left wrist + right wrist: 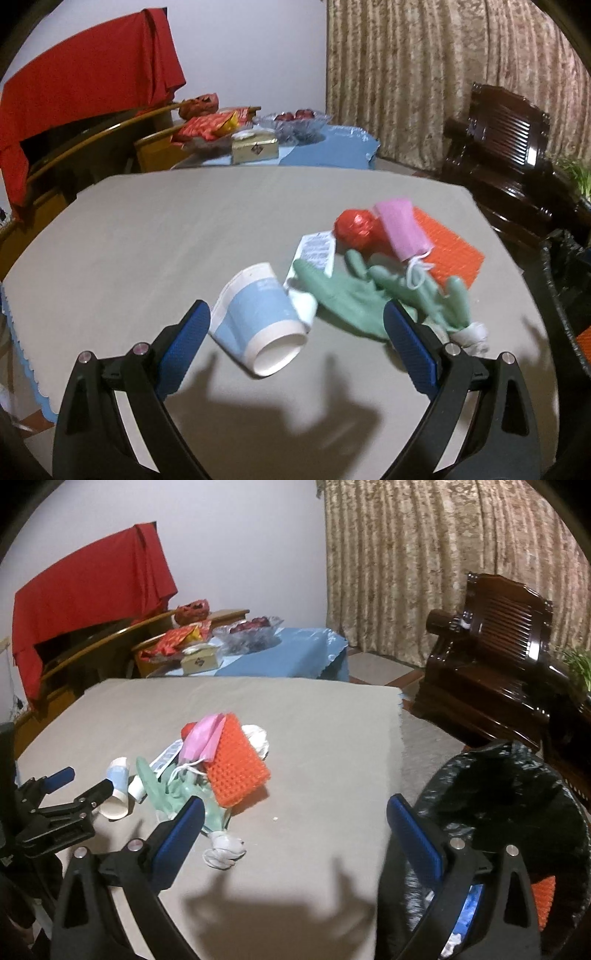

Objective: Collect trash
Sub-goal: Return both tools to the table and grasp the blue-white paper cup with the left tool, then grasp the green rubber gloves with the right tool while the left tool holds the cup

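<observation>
A pile of trash lies on the grey table (129, 240). A blue and white paper cup (258, 317) lies on its side between the open fingers of my left gripper (297, 321), which is not closed on it. Beside it lie a green rubber glove (354, 295), a white wrapper (316, 251), a red ball (356, 229), a pink face mask (402, 229) and an orange spiky mat (450, 251). My right gripper (295, 812) is open and empty above the table's right edge, with a white crumpled tissue (223, 849) near its left finger. My left gripper also shows in the right wrist view (85, 782).
A bin lined with a black bag (517, 812) stands off the table's right edge and holds some trash. A dark wooden armchair (498, 657) stands behind it. A blue-covered side table (295, 653) with snacks and a fruit bowl is at the back.
</observation>
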The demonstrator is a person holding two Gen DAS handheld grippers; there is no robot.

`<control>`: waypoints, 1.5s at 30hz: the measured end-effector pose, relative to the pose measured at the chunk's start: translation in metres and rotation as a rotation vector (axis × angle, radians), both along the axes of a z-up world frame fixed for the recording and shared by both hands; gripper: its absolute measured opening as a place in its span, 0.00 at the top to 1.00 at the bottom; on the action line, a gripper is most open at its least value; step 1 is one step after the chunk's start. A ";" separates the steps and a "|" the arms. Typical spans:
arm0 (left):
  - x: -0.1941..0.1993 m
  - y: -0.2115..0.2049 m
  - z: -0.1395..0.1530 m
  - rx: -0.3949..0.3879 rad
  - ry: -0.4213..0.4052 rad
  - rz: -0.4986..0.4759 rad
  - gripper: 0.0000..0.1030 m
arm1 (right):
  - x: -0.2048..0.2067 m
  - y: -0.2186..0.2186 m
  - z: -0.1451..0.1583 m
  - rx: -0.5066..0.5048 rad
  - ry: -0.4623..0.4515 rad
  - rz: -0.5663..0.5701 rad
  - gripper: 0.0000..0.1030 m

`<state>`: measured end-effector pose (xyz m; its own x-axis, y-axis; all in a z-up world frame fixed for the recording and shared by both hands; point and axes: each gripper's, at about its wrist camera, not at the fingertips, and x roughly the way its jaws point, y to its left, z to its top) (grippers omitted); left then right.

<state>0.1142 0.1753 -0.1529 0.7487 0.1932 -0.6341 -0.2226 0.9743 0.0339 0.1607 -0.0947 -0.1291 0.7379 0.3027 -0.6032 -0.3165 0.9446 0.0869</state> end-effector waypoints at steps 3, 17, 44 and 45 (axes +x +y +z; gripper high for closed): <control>0.005 0.007 -0.011 -0.004 0.020 0.012 0.10 | 0.003 0.007 -0.005 -0.010 0.007 0.009 0.06; 0.032 0.025 -0.044 -0.024 0.103 0.071 0.11 | 0.015 0.026 -0.023 -0.041 0.046 0.035 0.06; 0.015 0.041 -0.032 -0.145 0.053 0.038 0.52 | 0.026 0.072 -0.070 -0.052 0.145 0.171 0.25; 0.015 0.040 -0.030 -0.147 0.047 0.035 0.52 | 0.027 0.074 -0.073 -0.055 0.152 0.177 0.28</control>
